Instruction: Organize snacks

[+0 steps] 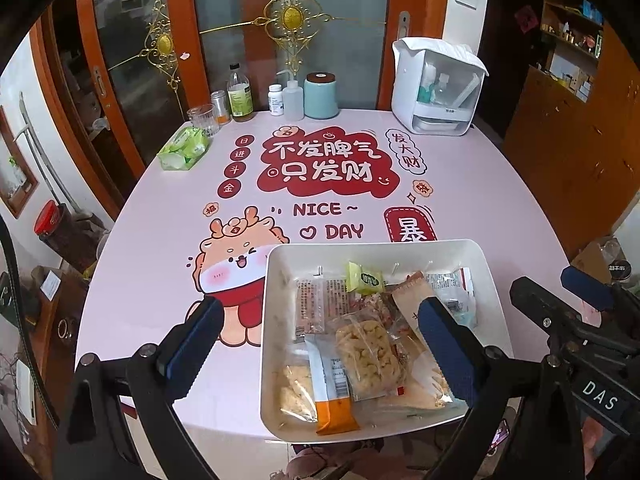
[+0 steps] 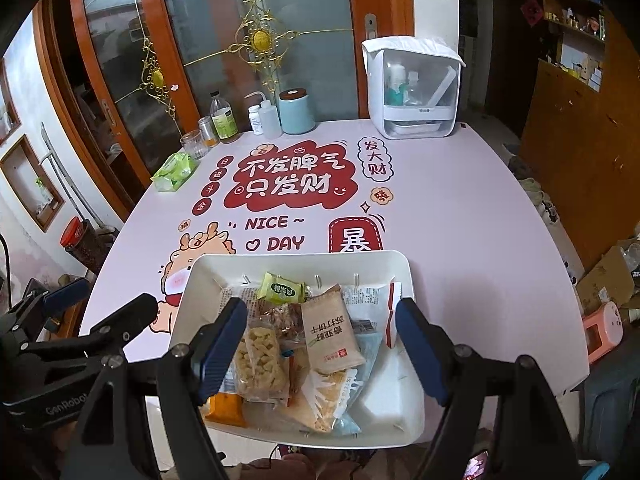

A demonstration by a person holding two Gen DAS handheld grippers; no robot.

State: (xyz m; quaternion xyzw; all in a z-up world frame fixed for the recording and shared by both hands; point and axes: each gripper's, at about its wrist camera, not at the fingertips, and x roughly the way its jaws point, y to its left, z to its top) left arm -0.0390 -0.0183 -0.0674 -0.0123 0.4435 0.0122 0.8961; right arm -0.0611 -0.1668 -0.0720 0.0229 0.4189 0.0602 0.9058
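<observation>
Right tongs [image 2: 320, 354] hover spread wide above the snack-filled white tray [image 2: 296, 258].

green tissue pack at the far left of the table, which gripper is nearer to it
Left. The left gripper hangs open over the tray's left edge, on the green tissue pack's side. The right gripper is open over the tray's middle, farther right.

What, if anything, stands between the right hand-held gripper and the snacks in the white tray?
Nothing visible does. The right hand-held gripper is open above the white tray, its fingers straddling the heaped snack packets. Only open air separates them; the other table items stand at the far edge.
</observation>
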